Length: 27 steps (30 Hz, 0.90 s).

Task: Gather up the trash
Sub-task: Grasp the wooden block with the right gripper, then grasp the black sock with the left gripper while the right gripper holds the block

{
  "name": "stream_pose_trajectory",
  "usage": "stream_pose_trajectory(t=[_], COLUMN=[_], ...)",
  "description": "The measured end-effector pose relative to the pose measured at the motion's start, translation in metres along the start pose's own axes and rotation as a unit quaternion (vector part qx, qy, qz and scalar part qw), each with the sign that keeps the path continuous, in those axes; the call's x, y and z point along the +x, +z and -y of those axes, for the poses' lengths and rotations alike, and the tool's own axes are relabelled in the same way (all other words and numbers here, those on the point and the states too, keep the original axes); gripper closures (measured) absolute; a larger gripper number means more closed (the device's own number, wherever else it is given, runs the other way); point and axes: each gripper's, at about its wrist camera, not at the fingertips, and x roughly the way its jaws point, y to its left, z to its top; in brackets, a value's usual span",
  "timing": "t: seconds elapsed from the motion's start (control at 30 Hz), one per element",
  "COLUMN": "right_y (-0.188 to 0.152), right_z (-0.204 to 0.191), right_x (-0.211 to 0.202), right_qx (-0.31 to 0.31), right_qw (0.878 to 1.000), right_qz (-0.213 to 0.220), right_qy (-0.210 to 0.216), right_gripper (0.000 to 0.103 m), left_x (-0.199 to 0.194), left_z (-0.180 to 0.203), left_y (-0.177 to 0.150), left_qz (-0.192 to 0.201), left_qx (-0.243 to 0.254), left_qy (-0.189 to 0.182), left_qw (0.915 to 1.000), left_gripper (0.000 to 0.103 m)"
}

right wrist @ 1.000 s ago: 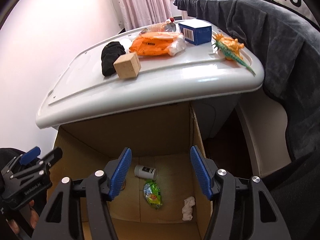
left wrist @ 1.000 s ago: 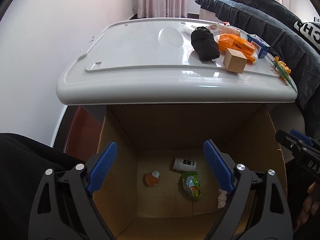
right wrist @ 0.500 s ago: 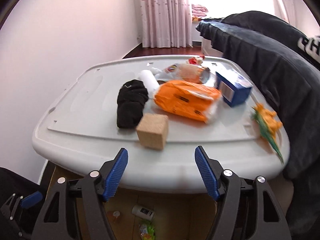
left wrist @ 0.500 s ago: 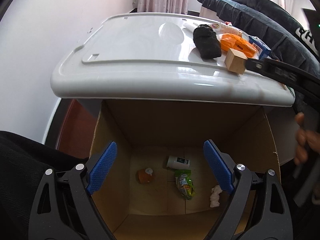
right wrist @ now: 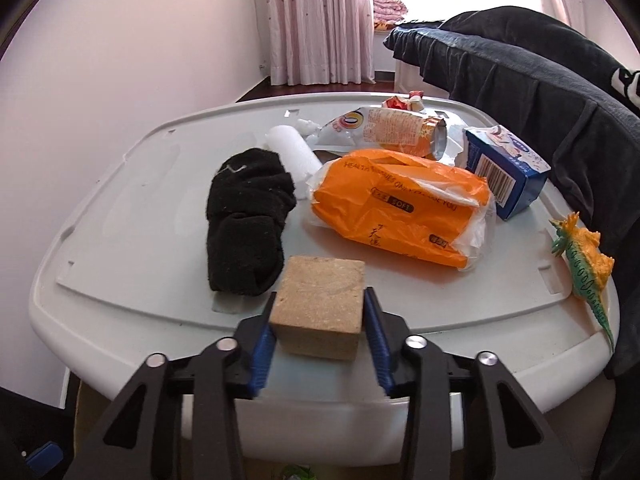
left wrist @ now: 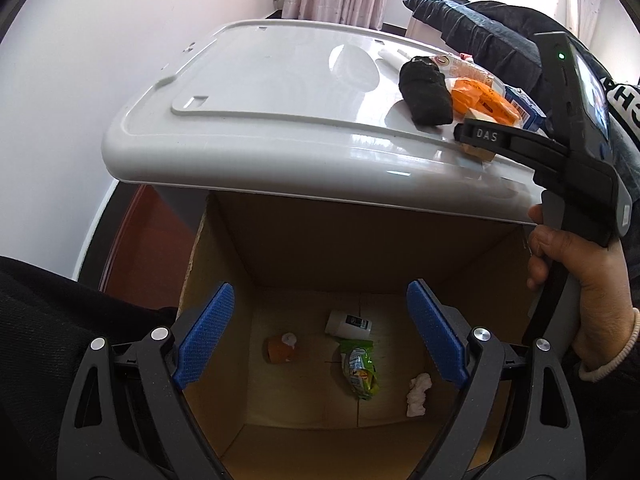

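A tan cube block sits at the front edge of the white lid. My right gripper is shut on the block, its blue pads pressed to both sides; it also shows in the left wrist view. My left gripper is open and empty above the cardboard box. In the box lie a white bottle, a green wrapper, an orange piece and a crumpled tissue.
On the lid lie a black sock, an orange tissue pack, a white roll, a snack bag, a blue carton and a toy dinosaur. A dark blanket drapes at the right.
My right gripper rose from over the box to the lid's front edge and closed on the tan block. My left gripper stayed open over the box.
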Motion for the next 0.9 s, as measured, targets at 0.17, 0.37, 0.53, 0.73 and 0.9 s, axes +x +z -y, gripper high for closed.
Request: stream_pose_trajectory(t=[0.17,0.37,0.53,0.73,0.9], right_y=[-0.003,-0.002,-0.007,-0.028,-0.045], right_z=[-0.001,0.012,0.033,0.066,0.086], right_x=[0.000,-0.013,-0.056,-0.108,-0.124], right_qx=[-0.013,0.001,0.009,0.024,0.037], right_qw=[1.000,1.000,1.000,0.999,0.998], right_qz=[0.014,0.012,0.018,0.033,0.041], right_qy=[-0.001,0.008,0.018,0.019,0.011], right_gripper=[0.067,0.068,0.068,0.068,0.067], left_x=[0.001,0.003,0.002,-0.005,-0.004], left_z=[0.001,0.005,0.013,0.036,0.059], left_y=[0.001,0.000,0.001,0.011,0.038], left_qz=[-0.002,0.001,0.002,0.012,0.027], left_qx=[0.000,0.014,0.027,0.054,0.063], left_qy=[0.005,0.022,0.030,0.020,0.005], left_qw=[1.0000,0.9997,0.9992,0.9983,0.9976], left_gripper=[0.017,0.017,0.017,0.017,0.017])
